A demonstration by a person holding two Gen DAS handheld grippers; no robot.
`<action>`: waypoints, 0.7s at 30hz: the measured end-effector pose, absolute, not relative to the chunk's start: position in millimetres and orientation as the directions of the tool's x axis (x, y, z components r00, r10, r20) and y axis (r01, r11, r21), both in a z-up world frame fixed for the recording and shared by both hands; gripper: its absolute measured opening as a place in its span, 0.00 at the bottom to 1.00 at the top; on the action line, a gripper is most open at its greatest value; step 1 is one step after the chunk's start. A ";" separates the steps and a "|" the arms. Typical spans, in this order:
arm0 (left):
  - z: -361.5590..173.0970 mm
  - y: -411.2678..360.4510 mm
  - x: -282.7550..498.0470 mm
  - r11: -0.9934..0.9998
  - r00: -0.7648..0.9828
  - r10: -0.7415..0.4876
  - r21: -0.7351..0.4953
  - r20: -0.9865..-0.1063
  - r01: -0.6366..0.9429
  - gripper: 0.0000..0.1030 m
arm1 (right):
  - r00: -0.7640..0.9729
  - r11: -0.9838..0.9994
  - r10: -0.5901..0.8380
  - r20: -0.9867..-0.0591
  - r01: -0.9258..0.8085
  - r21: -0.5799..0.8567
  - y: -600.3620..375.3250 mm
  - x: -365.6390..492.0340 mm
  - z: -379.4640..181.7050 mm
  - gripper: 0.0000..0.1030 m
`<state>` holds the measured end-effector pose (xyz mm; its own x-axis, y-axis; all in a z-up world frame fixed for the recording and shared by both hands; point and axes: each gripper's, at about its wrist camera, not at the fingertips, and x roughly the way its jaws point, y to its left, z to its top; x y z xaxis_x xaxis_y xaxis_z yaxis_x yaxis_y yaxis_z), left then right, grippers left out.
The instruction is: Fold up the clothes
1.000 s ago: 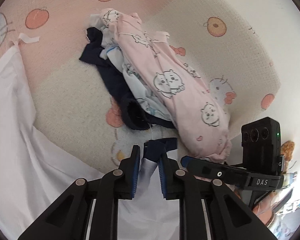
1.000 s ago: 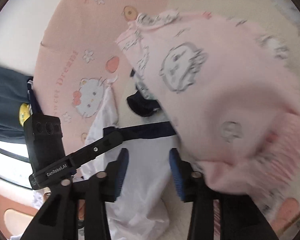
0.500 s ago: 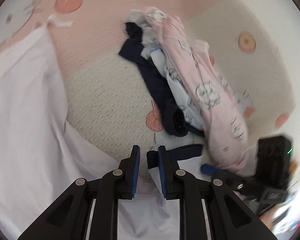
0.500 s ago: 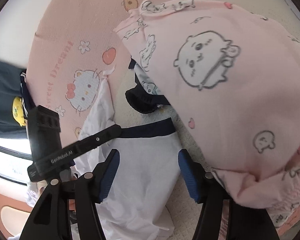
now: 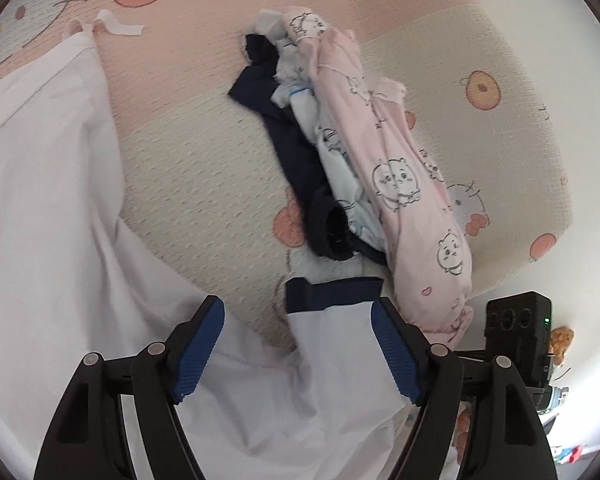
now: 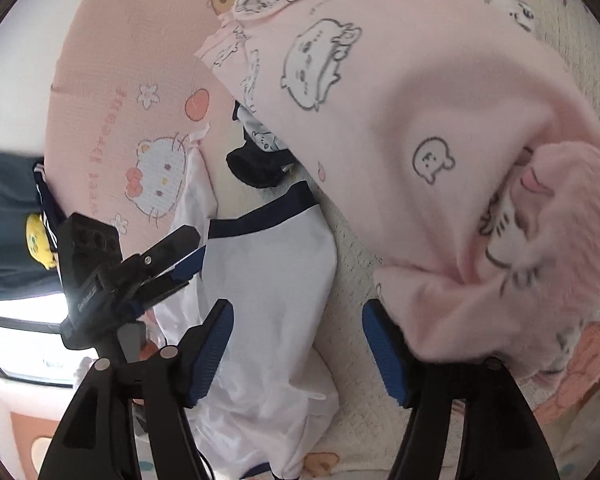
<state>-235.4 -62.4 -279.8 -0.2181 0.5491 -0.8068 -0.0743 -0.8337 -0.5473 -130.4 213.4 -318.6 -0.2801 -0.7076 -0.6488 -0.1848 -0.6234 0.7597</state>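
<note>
Home bedroom, cartoon-cat printed bedspread (image 5: 204, 152) (pink and cream), heap of children's clothes (image 5: 384, 168), window (image 6: 16, 332)

White navy-trimmed garment (image 5: 332, 364) flat on mat; pink-navy clothes heap (image 5: 384, 168) beyond.

I see white shirt (image 5: 40, 208): thin smooth cloth, matt, navy band at sleeve. Pink pajamas (image 6: 420, 128): soft fleecy cloth, printed. Bed cover (image 5: 204, 168): coarse waffle-textured cloth. Left claw (image 5: 298, 350): matt black plastic, ribbed blue pads (image 5: 198, 350), small metal pins.
</note>
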 end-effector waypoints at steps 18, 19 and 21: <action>-291.0 -9.2 -212.5 -0.856 -0.203 0.500 -0.446 -0.842 -0.261 0.26 | -0.396 -0.443 -0.756 -0.521 -0.275 0.853 208.6 -159.8 -332.4 0.65; -292.6 -2.6 -211.1 -0.867 -0.206 0.474 -0.412 -0.856 -0.279 0.22 | -0.396 -0.442 -0.758 -0.519 -0.275 0.854 208.8 -159.8 -332.3 0.65; -291.6 3.7 -208.5 -0.872 -0.220 0.458 -0.387 -0.861 -0.301 0.17 | -0.397 -0.449 -0.755 -0.522 -0.267 0.853 207.7 -159.3 -331.2 0.65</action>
